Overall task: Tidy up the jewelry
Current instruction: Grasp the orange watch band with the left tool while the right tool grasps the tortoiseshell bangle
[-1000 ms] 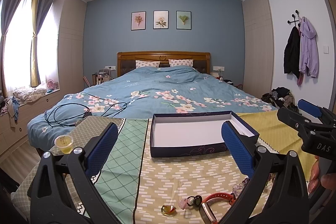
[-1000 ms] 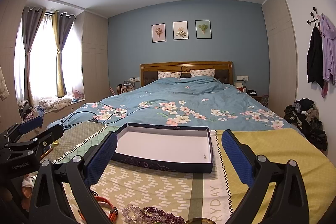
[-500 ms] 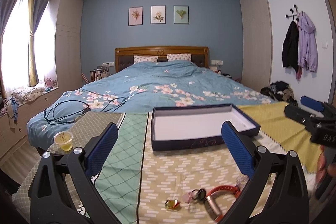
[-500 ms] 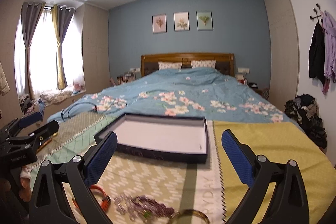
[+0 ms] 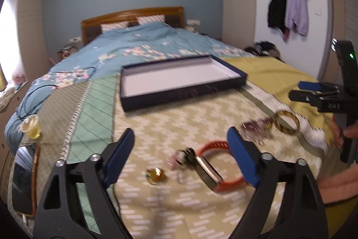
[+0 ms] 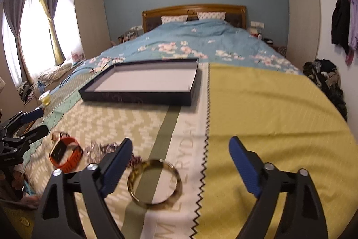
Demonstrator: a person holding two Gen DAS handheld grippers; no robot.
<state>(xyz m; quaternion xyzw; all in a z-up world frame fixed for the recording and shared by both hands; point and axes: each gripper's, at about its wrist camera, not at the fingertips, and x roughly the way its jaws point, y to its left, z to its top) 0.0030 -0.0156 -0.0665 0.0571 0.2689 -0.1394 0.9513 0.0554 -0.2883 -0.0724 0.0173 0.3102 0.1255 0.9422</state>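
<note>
An open dark blue box [image 5: 179, 80] with a white inside lies on the cloth-covered bed; it also shows in the right wrist view [image 6: 145, 84]. Jewelry lies in front of it: an orange band watch [image 5: 214, 168], a small gold ring [image 5: 155, 175], pink and dark trinkets [image 5: 181, 157], purple beads [image 5: 257, 127] and a tortoiseshell bangle [image 6: 154, 183]. My left gripper [image 5: 181, 158] is open above the trinkets and watch. My right gripper [image 6: 179, 167] is open over the bangle. Both are empty.
A small yellow cup [image 5: 32, 128] and a phone [image 5: 23, 176] lie at the left edge of the cloth. A black cable [image 5: 31, 100] rests on the blue floral duvet. Clothes are piled on the floor at the right [image 6: 326, 77].
Both grippers have tilted downward and moved toward the jewelry; the items now sit between the fingers. Both stay open and empty.
</note>
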